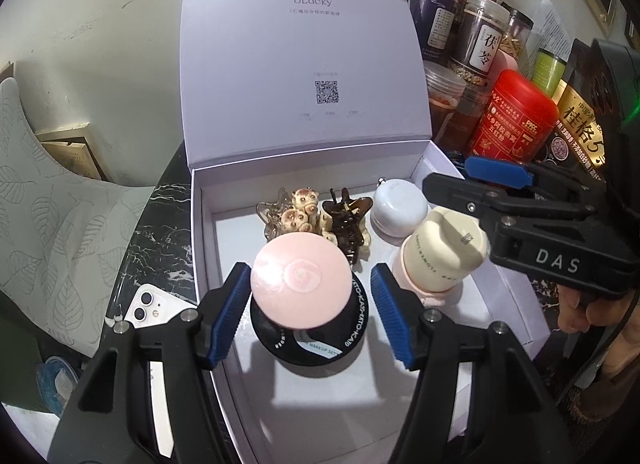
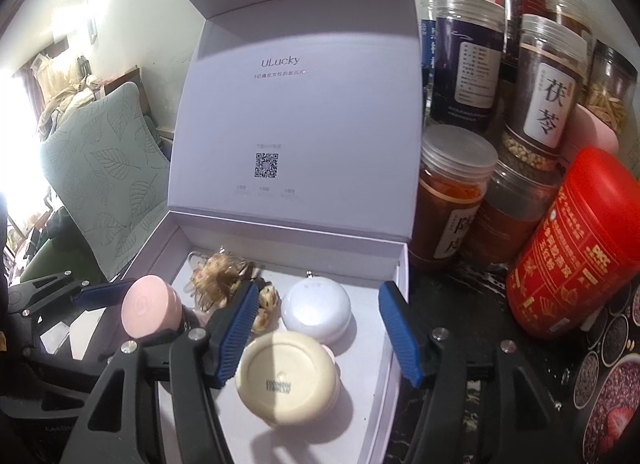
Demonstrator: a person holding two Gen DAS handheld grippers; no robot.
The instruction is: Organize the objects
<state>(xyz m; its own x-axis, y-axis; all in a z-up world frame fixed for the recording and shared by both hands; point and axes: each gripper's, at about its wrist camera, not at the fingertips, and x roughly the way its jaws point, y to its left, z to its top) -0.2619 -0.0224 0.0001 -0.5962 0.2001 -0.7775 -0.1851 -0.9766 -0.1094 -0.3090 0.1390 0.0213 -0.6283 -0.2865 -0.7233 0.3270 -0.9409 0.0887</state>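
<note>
- White phone (image 1: 154,306): shown on the marble bench, outside the left wall of the open gift box (image 1: 204,248); judged not yet put away.
- Pink-lidded black jar (image 1: 300,284): stood near the box's front-left corner; the left gripper (image 1: 306,314) is spread, pads clear of it.
- Hair claws (image 1: 316,220): laid along the back wall.
- Cream jar (image 2: 288,378) and white case (image 2: 316,310): set by the right wall; the right gripper (image 2: 318,334) is released around the jar.

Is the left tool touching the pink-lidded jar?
Apart. The left wrist view shows the left tool open around the pink-lidded jar, with a gap visible at each blue pad.
</note>
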